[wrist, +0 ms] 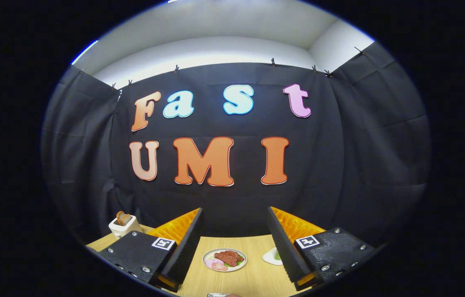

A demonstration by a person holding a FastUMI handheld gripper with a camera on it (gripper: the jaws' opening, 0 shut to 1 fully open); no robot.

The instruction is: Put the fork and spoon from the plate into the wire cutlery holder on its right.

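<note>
My gripper (234, 216) is open, held high above the wooden table (253, 276), with nothing between its fingers. Between the fingers and below them lies a small round plate (224, 260) holding what looks like meat and pink slices. Just behind the right finger (284, 243), another small white dish (271, 256) with something green peeks out. A thin sliver of something metallic (218, 295) shows at the near table edge; I cannot tell what it is.
A white toaster (123, 225) with toast in its slots stands at the table's far left corner, beyond the left finger. Black cloth walls close the booth behind and on both sides of the table.
</note>
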